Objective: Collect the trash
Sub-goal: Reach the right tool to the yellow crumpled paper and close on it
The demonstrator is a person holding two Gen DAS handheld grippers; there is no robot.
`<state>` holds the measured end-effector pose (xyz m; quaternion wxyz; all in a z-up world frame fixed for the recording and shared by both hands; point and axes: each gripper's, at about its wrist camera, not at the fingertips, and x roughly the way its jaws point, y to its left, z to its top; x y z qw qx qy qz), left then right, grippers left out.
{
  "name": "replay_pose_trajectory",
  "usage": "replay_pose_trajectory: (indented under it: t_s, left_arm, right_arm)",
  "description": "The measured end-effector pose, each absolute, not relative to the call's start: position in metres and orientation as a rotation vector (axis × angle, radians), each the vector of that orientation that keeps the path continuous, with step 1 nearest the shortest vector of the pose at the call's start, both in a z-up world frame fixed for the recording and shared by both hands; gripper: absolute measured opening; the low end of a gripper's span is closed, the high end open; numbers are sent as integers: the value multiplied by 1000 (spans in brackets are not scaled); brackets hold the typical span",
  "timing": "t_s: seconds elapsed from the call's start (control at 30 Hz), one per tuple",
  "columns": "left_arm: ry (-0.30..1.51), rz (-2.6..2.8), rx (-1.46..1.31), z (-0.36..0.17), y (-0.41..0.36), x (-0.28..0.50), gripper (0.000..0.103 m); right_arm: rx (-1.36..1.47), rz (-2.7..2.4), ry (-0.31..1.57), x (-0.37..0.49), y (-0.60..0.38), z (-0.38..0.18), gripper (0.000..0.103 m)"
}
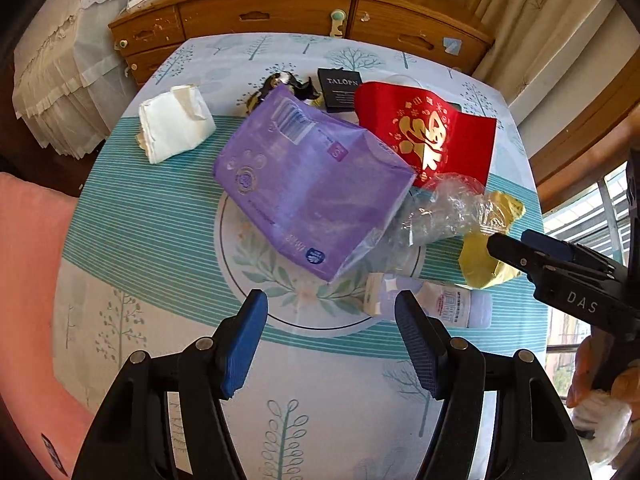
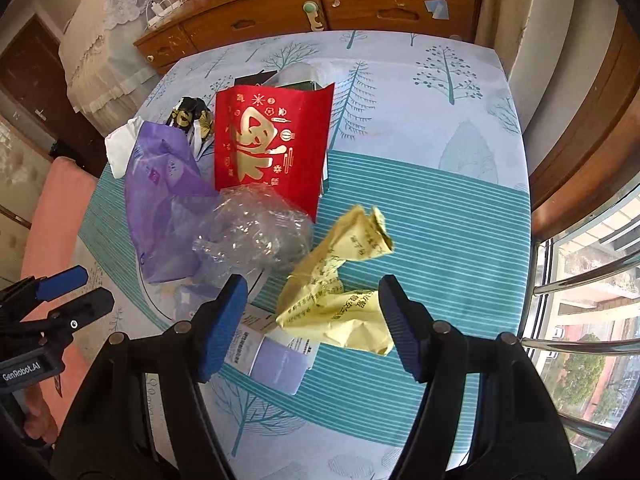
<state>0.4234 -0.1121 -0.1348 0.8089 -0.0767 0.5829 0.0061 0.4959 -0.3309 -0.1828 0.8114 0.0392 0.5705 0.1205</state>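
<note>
Trash lies on a table with a tree-print cloth (image 1: 160, 208). A purple plastic pack (image 1: 308, 184) sits in the middle, a red bag with gold print (image 1: 428, 132) behind it, crumpled clear plastic (image 1: 440, 208), crumpled yellow paper (image 2: 340, 280), a small lilac bottle (image 1: 432, 304) and a white paper wad (image 1: 172, 124). My left gripper (image 1: 332, 340) is open, just short of the purple pack and the bottle. My right gripper (image 2: 312, 320) is open with the yellow paper between its fingers, not gripped; it also shows in the left wrist view (image 1: 516, 248).
A black box (image 1: 340, 88) and a dark crumpled wrapper (image 1: 280, 88) lie at the back. A wooden dresser (image 1: 280, 16) stands behind the table, a pink chair (image 1: 28, 280) on the left, a window with railing (image 2: 592, 320) on the right.
</note>
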Motion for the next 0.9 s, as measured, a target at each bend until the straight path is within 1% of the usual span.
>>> replay_pose_trajectory:
  t_s: [0.37, 0.4, 0.43, 0.47, 0.5, 0.53, 0.57, 0.63, 0.7, 0.9]
  left_arm:
    - [1300, -34, -114, -149, -145, 436, 67]
    - [1301, -38, -108, -149, -147, 436, 67]
    - [1302, -42, -102, -149, -148, 436, 67]
    - [1304, -49, -95, -150, -151, 435, 67]
    - [1305, -58, -88, -150, -152, 434, 67]
    - [1306, -69, -76, -150, -155, 434, 67]
    - [1305, -79, -61, -150, -158, 434, 67]
    - [1296, -105, -9, -149, -165, 433, 67]
    - [1294, -144, 57, -150, -175, 434, 67]
    - [1310, -273, 233, -159, -203, 439, 67]
  right_arm:
    - [94, 313, 1246, 494, -328, -209, 65]
    - [97, 319, 1240, 494, -327, -210, 64]
    - [95, 323, 1233, 492, -326, -209, 55]
    - [86, 320, 1227, 492, -326, -209, 49]
    - [79, 326, 1227, 492, -325, -210, 34]
    - [79, 332, 1231, 492, -325, -210, 24]
    - [87, 341, 1233, 491, -326, -210, 22]
    - [105, 346, 1226, 488, -329, -209, 14]
    - [122, 344, 1225, 485, -336, -207, 10]
    - [186, 313, 1233, 477, -361, -203, 10]
